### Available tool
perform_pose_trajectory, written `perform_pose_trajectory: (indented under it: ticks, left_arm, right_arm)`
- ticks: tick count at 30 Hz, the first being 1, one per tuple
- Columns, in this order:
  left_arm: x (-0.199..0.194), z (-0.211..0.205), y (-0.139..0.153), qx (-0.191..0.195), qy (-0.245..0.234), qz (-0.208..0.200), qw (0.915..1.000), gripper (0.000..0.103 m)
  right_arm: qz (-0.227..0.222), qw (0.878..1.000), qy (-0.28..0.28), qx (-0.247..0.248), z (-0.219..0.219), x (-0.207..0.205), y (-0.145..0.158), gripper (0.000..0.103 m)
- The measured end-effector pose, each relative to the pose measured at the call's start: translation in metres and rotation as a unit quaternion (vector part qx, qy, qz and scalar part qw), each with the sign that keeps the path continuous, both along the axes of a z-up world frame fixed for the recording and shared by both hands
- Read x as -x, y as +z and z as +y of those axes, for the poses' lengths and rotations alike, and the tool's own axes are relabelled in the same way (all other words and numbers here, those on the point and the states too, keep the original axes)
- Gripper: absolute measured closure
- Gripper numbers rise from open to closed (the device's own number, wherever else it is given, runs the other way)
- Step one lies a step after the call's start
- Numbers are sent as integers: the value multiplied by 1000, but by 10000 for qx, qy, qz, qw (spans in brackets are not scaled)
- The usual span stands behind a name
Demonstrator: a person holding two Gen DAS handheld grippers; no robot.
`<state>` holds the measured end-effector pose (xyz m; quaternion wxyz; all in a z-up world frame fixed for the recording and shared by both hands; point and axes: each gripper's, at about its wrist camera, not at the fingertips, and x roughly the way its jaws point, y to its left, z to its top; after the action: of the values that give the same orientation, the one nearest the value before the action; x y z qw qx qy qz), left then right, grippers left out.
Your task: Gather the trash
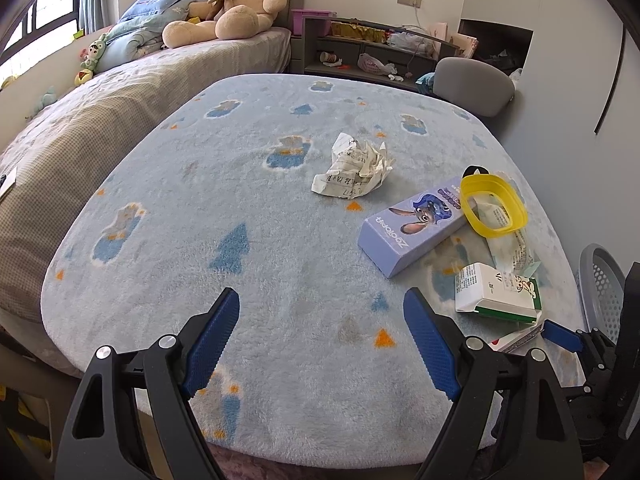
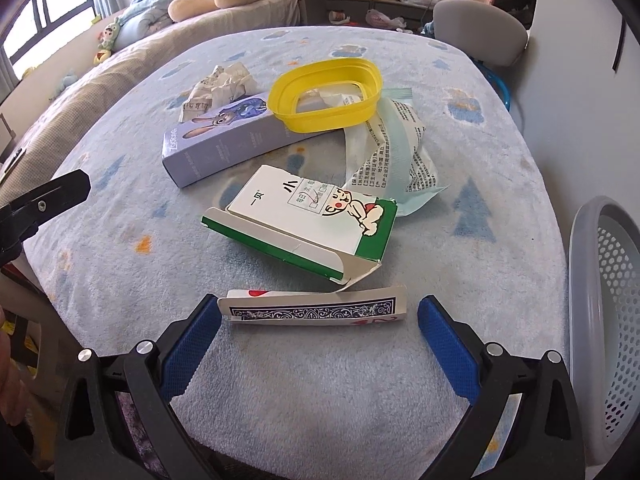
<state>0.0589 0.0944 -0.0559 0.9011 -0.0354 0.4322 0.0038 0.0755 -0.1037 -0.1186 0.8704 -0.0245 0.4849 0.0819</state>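
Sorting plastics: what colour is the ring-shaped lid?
Yellow lid; right wrist view shows it best.

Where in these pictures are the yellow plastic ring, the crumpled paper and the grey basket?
yellow plastic ring [image 2: 280, 98]: right wrist view, on its left rim.
crumpled paper [image 1: 352, 168]: left wrist view, on its middle.
grey basket [image 2: 608, 312]: right wrist view, on its perforated wall.

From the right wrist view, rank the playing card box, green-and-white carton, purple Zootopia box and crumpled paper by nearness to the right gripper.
1. Playing card box, between the open fingers of the right gripper.
2. Green-and-white carton, just behind it.
3. Purple Zootopia box, farther back, left.
4. Crumpled paper, behind that box.
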Motion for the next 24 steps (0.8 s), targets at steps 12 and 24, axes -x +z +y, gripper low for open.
perform_pose_trajectory:
  ticks: [12,24]
  left_arm:
    - [10,-20,2,35,-268,31,9996,23]
    - [17,-80,-5,140,-1046,272,9940,23]
  right_arm:
    - [-314,9994,-162,-1,-14,20,13,18]
    - [-524,9941,-922,-246,-77,71,35,18]
